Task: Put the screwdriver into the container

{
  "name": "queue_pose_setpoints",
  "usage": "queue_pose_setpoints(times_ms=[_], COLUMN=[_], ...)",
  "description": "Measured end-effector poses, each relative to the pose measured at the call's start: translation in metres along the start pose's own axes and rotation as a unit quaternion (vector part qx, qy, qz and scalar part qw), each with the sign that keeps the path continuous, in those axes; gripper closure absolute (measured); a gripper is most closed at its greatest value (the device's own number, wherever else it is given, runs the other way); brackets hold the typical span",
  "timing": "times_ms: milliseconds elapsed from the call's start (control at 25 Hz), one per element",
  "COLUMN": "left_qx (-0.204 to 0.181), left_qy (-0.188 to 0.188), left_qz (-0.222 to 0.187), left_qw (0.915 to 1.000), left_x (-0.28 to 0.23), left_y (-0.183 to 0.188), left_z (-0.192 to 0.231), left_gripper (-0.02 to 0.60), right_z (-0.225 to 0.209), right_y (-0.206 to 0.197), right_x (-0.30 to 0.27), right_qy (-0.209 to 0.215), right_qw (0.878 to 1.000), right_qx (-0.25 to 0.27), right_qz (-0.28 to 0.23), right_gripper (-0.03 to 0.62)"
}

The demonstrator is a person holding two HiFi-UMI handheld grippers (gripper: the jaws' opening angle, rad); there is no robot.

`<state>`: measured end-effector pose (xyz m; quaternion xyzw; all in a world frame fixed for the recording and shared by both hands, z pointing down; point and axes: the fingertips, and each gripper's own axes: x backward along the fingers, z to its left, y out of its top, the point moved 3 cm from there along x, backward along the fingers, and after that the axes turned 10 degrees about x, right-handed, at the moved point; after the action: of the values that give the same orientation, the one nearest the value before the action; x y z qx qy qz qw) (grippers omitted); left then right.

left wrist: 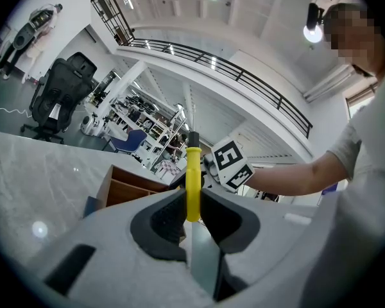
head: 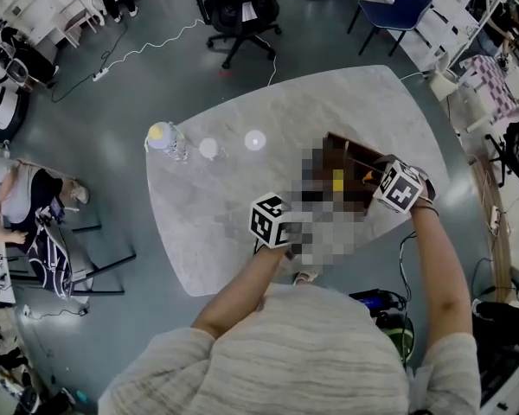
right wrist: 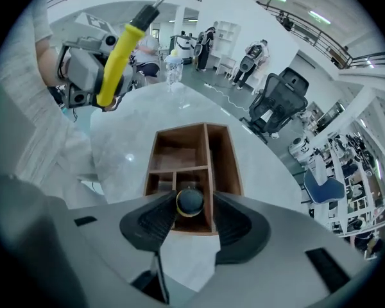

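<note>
Left gripper [left wrist: 192, 214] is clamped on the yellow screwdriver [left wrist: 193, 172], held near the wooden container [right wrist: 179, 147], not yet inside. Right gripper [right wrist: 192, 219] jaws are spread around a dark handle end [right wrist: 191, 201] over 1 compartment [right wrist: 196, 179]. Risk: 2 grippers crowded; a divider [right wrist: 207, 149] may be struck.

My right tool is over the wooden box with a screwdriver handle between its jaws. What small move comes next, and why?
Probably lift the right tool straight up, clear of the handle. Its jaws stand apart around the screwdriver, which seems to stand upright in a compartment of the wooden box, so it looks released. The left tool grips a second screwdriver to bring over.
</note>
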<state>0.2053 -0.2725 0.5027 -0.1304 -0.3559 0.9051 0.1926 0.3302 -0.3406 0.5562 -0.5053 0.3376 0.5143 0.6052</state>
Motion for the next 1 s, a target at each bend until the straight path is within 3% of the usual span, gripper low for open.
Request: queue_pose_setpoints(times_ms=[200,400,680,800,1000], left_qx=[-0.003,-0.007,-0.006,-0.005,-0.009], left_qy=[-0.002,-0.006,-0.008,-0.008,-0.004], left_qz=[0.002,0.007,0.013,0.014,0.016], left_qw=[1.0000,0.9999,0.9999,0.9999,0.9998], left_x=[-0.003,-0.004,-0.004,-0.006,-0.013], left_y=[0.004,0.006,0.005,0.005,0.007], left_z=[0.001,-0.001,0.001,0.002,0.004], left_gripper=[0.508,0.508,0.508,0.508,0.508], right_z=[-0.017,-0.023,-0.009,-0.004,-0.002], right_y=[0.005,0.014,0.023,0.034,0.054], right_x=[0.022,0.046,0.062,0.075,0.097], right_qy=[-0.036,-0.054,-0.064,-0.057,-0.031], right_qw=[0.996,0.982,0.969,0.953,0.918], right_qx=[-0.062,-0.133,-0.162,-0.193,-0.250], right_qz=[-0.057,-0.126,-0.177,-0.225,-0.308], right_gripper=[0.436,0.436,0.437,0.437,0.437])
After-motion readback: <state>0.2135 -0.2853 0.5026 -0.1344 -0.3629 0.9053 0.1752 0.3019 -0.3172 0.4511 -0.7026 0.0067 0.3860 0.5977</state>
